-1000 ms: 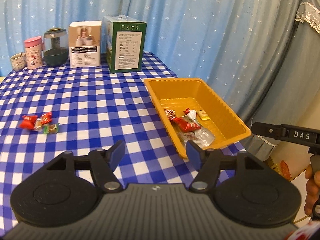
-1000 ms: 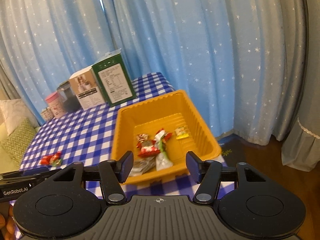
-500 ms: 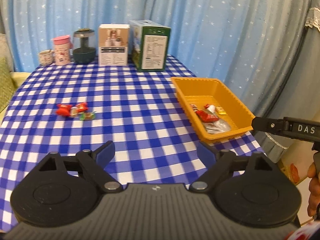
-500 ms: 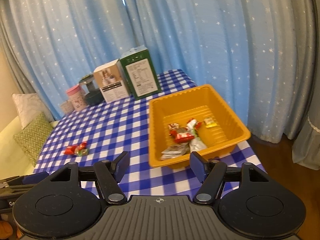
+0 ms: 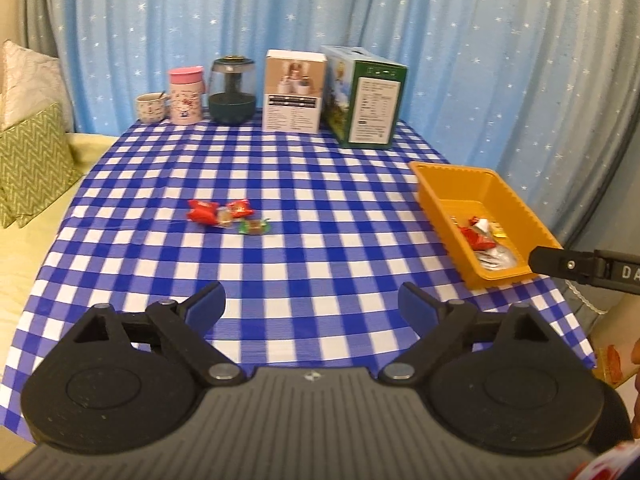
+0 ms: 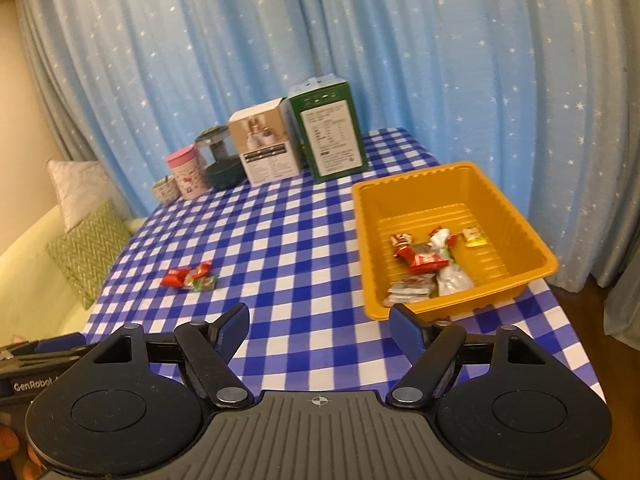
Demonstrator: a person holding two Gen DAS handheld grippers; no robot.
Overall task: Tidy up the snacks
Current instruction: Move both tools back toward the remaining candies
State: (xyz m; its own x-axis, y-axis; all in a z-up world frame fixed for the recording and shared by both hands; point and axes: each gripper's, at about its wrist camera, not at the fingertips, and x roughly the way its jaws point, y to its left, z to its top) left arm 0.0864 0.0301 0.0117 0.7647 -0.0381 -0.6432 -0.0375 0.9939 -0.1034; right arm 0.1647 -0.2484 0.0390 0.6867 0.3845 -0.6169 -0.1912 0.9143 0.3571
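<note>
An orange tray point(image 5: 512, 200) point(image 6: 516, 216) sits at the right edge of the blue checked table and holds several wrapped snacks point(image 6: 424, 258). A small cluster of red and green wrapped candies point(image 5: 226, 216) point(image 6: 190, 276) lies on the cloth left of centre. My left gripper point(image 5: 312, 306) hovers over the table's near edge with its jaws wide and still opening, nothing between them. My right gripper point(image 6: 318, 322) is in front of the tray's near left corner, jaws opening and empty. The right gripper's finger point(image 5: 560, 266) pokes in beside the tray in the left wrist view.
Along the far edge stand a green box point(image 5: 366, 98), a white box point(image 5: 294, 90), a dark glass jar point(image 5: 232, 90), a pink tumbler point(image 5: 185, 94) and a small cup point(image 5: 151, 107). Blue star curtains hang behind. A sofa with cushions point(image 5: 28, 160) lies left.
Both grippers pulled back from the tray and their jaws spread wider. More of the table shows, and the candy cluster sits nearer the middle of both views.
</note>
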